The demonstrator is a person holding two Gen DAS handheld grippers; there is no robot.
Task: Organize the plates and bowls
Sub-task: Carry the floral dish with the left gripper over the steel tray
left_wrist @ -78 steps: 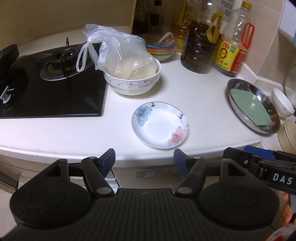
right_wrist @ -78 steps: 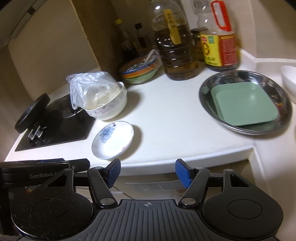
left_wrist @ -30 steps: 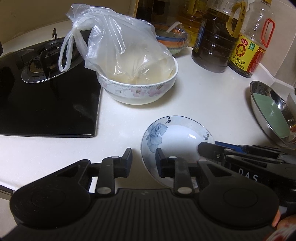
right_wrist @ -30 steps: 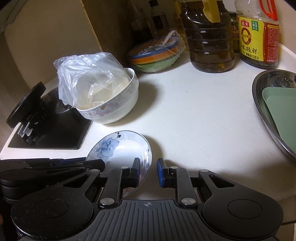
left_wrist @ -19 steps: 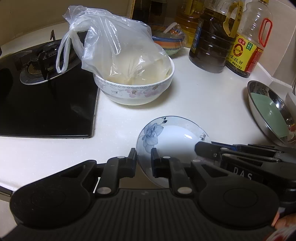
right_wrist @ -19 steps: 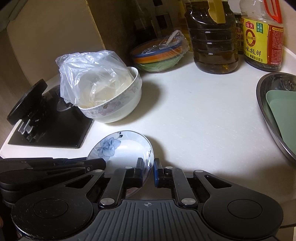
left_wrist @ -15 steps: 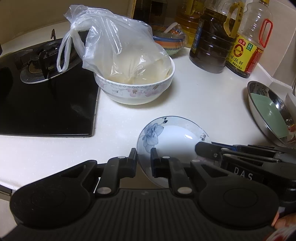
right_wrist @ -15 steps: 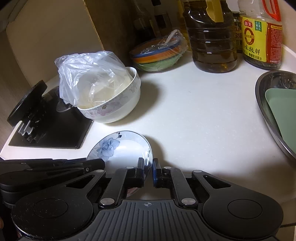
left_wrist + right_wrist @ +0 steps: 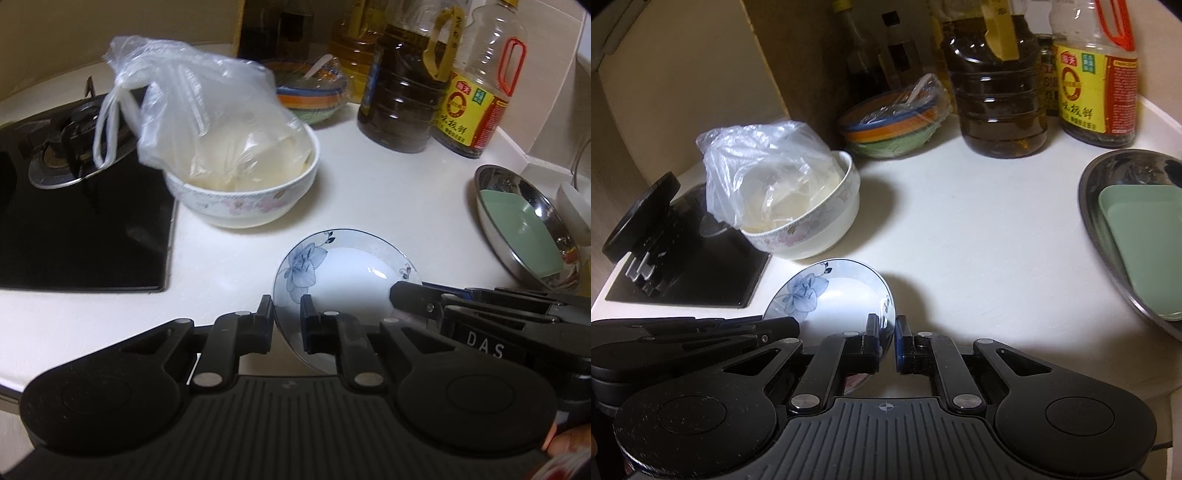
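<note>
A small white plate with blue flowers [image 9: 343,277] is held between both grippers just above the counter. My left gripper [image 9: 287,317] is shut on its left rim. My right gripper [image 9: 886,334] is shut on its right rim; the plate also shows in the right wrist view [image 9: 831,295]. A flowered white bowl [image 9: 243,206] with a plastic bag [image 9: 199,110] in it stands behind the plate. A steel dish [image 9: 524,225] holding a green square plate [image 9: 524,225] sits at the right. A stack of coloured bowls [image 9: 894,122] stands at the back.
A black gas hob [image 9: 74,206] lies at the left. Oil and sauce bottles [image 9: 402,81] stand along the back wall. White bowls [image 9: 572,206] stand at the far right. The counter edge runs just under the grippers.
Both grippers came in from the counter edge and closed on the plate's opposite rims. The plate now sits slightly raised and tilted between them.
</note>
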